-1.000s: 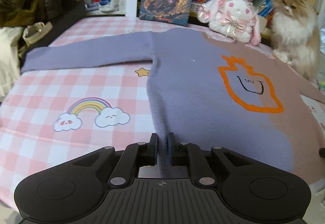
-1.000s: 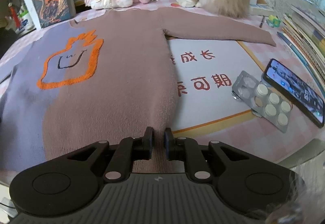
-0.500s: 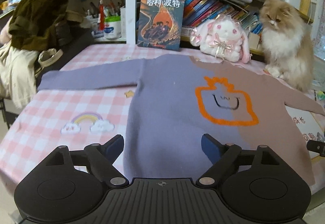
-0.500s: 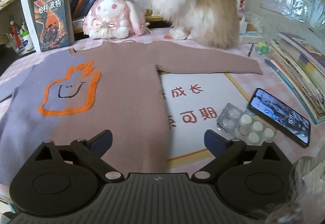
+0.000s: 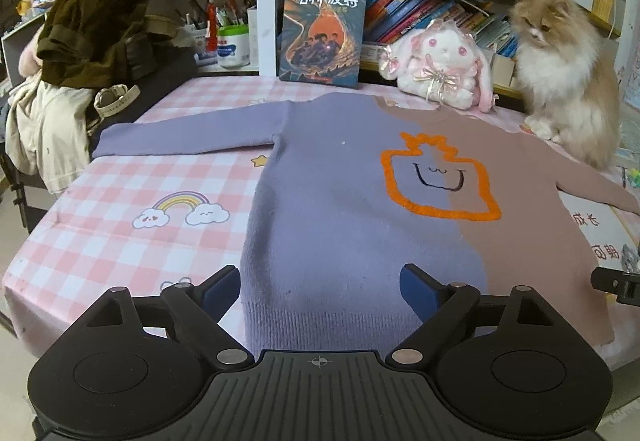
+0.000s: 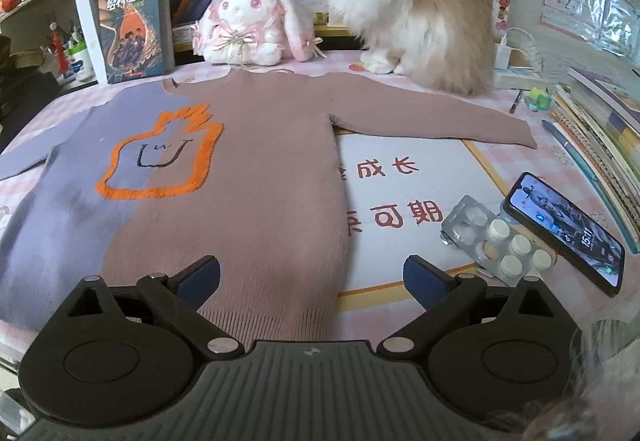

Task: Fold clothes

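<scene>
Sweater (image 5: 328, 209) flat on table; left tongs (image 5: 320, 287) opening, right tongs (image 6: 312, 277) spread wide, both empty.

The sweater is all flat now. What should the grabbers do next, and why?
Probably the left gripper, its jaws opening with nothing between them, should reach for the purple sleeve to fold it over the sweater. Both sleeves lie spread out.

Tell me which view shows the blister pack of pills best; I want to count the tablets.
The right wrist view: the blister pack lies in full sight beside the phone. The left wrist view shows only a sliver of it at the right edge.
</scene>
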The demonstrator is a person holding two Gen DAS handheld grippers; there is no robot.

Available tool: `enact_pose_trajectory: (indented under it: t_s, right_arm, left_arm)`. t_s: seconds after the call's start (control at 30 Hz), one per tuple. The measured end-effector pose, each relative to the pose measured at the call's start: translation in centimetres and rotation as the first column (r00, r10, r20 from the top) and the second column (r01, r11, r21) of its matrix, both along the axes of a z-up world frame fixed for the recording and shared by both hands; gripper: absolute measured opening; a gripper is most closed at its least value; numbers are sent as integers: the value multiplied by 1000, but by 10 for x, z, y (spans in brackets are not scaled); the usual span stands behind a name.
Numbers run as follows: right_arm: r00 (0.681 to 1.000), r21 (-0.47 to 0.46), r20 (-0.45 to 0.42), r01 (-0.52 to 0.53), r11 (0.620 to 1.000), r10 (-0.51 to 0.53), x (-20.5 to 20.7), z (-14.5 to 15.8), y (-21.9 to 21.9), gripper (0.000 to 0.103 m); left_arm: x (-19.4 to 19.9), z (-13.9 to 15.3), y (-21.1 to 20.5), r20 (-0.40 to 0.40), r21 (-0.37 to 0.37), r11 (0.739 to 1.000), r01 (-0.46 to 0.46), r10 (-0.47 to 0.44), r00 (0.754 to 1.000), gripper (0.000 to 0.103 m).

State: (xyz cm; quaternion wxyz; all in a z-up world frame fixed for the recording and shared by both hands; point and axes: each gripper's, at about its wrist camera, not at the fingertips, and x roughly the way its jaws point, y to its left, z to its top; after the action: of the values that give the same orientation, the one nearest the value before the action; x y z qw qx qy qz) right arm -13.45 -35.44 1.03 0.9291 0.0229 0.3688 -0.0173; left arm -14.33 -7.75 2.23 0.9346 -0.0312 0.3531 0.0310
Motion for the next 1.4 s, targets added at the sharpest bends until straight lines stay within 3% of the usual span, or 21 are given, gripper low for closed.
enact_pose_trajectory:
  t_s: [0.27, 0.83, 1.1, 1.4]
  right_arm:
    - [1000, 1, -16, 1, 1000, -1, -4, -1, -7, 99]
    - [999, -4, -27, 39, 999, -39, -13, -3, -1, 99]
    - [996, -45, -26, 88, 995, -89, -12, -3, 28, 99]
    - [987, -69, -32, 152, 986, -154, -3, 2, 99, 99]
  left_arm:
    - [-2, 0, -11, -3, 48, 999, -2, 2, 1000, 89]
    - [-3, -3, 0, -8, 38, 999, 27, -27, 1000, 90]
    - [12, -13, 35, -10, 1, 996, 91, -91, 996, 90]
    - [41, -16, 102, -39, -11, 983, 184, -185, 982, 90]
